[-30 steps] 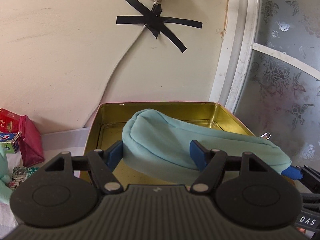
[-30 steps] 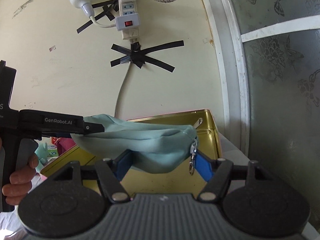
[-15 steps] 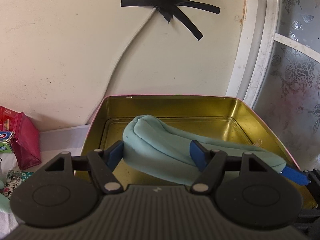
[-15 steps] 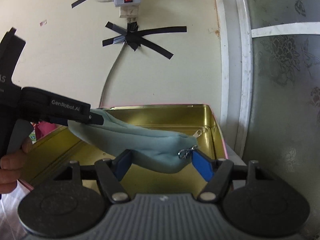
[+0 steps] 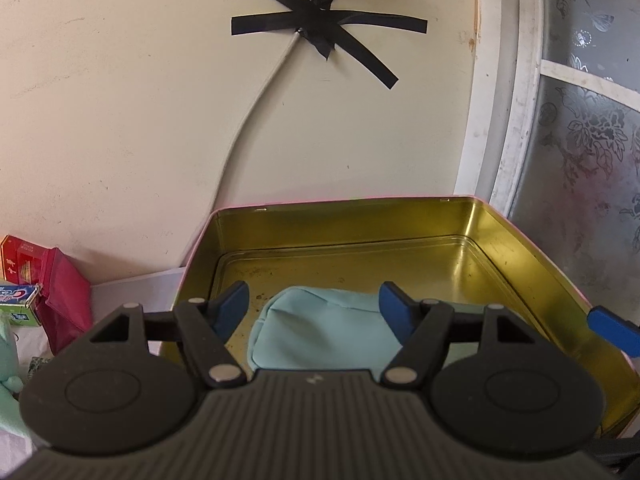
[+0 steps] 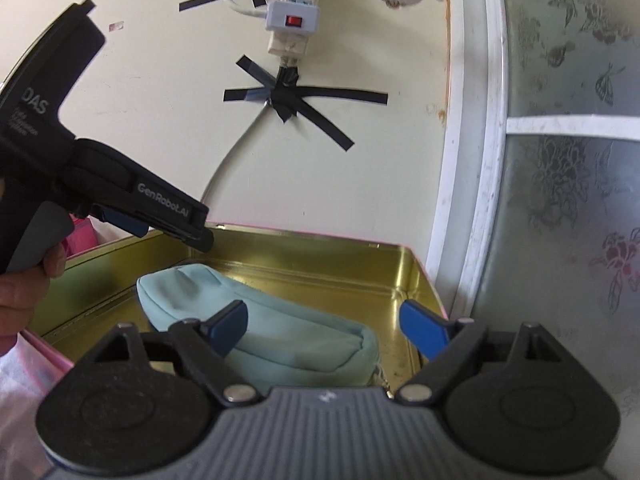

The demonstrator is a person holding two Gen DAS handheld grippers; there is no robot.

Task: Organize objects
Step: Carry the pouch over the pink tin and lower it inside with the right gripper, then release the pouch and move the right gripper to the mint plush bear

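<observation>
Right gripper (image 6: 322, 330): jaws have just been opening and now stand wide. The near end of the pouch (image 6: 256, 328) lies between and below the blue pads, neither pressing on it.

Left gripper (image 5: 314, 308): jaws apart, at a medium spread. The pouch's other end sits low between the pads; a gap shows at the left pad, and contact at the right pad can't be judged from this angle. The right wrist view shows this gripper raised above the tin's far left corner, clear of the pouch, held by a hand (image 6: 24, 280).

Pouch: one, light blue fabric, lying flat on the floor of the gold tin (image 6: 416, 276), slanting from far left to near right.

Count:
- 1 open gold tin, pink rim
- 1 pouch inside
- Left of the tin: 1 pink purse (image 5: 66, 296), 1 red box (image 5: 20, 258), 1 toothpaste box (image 5: 16, 298)
- Wall behind: black tape cross (image 6: 298, 98) over a cable, power strip (image 6: 296, 12) above
- Frosted floral glass door (image 6: 568, 200) at right
</observation>
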